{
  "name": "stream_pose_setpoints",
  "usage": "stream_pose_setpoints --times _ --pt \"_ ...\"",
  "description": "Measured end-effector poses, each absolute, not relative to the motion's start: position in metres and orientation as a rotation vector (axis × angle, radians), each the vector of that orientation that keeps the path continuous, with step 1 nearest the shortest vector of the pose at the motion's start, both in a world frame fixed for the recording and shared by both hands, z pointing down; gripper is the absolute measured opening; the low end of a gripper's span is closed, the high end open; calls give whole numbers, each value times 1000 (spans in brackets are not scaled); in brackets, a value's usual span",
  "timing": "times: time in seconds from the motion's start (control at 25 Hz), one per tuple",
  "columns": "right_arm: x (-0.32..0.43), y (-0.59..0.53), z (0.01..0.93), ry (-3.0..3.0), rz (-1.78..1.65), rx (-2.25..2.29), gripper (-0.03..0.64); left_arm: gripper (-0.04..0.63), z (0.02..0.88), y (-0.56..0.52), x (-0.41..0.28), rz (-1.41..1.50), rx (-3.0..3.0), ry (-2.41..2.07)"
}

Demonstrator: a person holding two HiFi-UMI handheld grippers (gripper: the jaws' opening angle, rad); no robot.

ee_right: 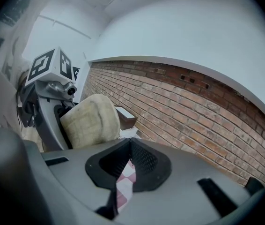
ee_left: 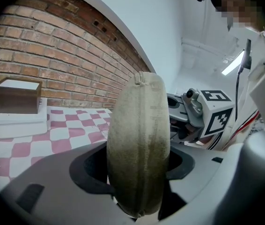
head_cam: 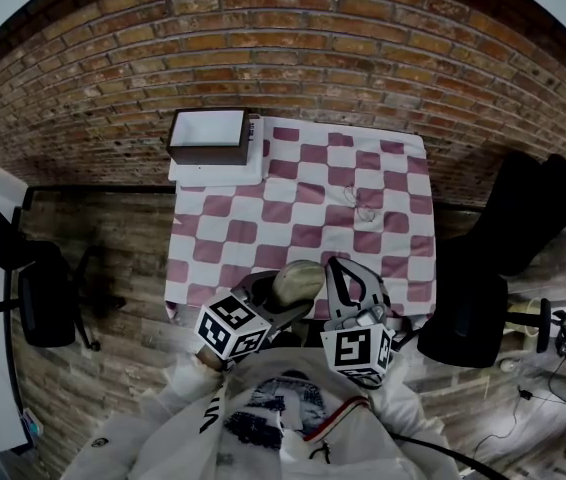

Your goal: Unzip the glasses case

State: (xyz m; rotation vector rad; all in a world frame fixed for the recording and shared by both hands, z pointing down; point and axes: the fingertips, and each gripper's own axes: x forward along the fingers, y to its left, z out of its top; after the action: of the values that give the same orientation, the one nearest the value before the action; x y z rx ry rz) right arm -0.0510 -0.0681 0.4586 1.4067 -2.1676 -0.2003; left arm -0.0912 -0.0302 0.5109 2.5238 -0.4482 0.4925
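The glasses case (ee_left: 139, 144) stands upright at the centre of the left gripper view, narrow edge toward the camera, grasped across its broad faces by the left gripper (head_cam: 275, 303); in the head view it sits low centre, above the near edge of the desk (head_cam: 363, 168) with its pink-and-white checked cloth; it looks fabric-covered and light, a shell probably stiff enough to bear the squeeze, with a seam running round its rim; no zip pull shows, so the place to take hold is likely a small tab somewhere along that seam; the right gripper (ee_right: 131, 146) is clenched on nothing, just right of the case; a wooden box (head_cam: 208, 136) rests at the desk's upper left corner.
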Motion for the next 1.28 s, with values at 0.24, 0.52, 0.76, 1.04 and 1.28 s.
stream_pose_setpoints --times 0.24,0.52,0.76,1.04,1.28 --pt "-48 -68 460 -2170 -197 1411 17 291 513 -30 -88 485 2528 -459" --pt "-46 -69 462 -2184 -179 1412 17 291 512 -32 -88 496 2564 -478" --pt "-45 -71 463 -2188 -155 1421 17 291 508 -33 -89 468 2591 -462" --pt "-41 -70 472 -2181 -102 1430 17 291 502 -36 -94 399 2597 -475" --pt "-39 -69 476 -2181 -69 1440 17 291 495 -38 -97 379 2615 -488"
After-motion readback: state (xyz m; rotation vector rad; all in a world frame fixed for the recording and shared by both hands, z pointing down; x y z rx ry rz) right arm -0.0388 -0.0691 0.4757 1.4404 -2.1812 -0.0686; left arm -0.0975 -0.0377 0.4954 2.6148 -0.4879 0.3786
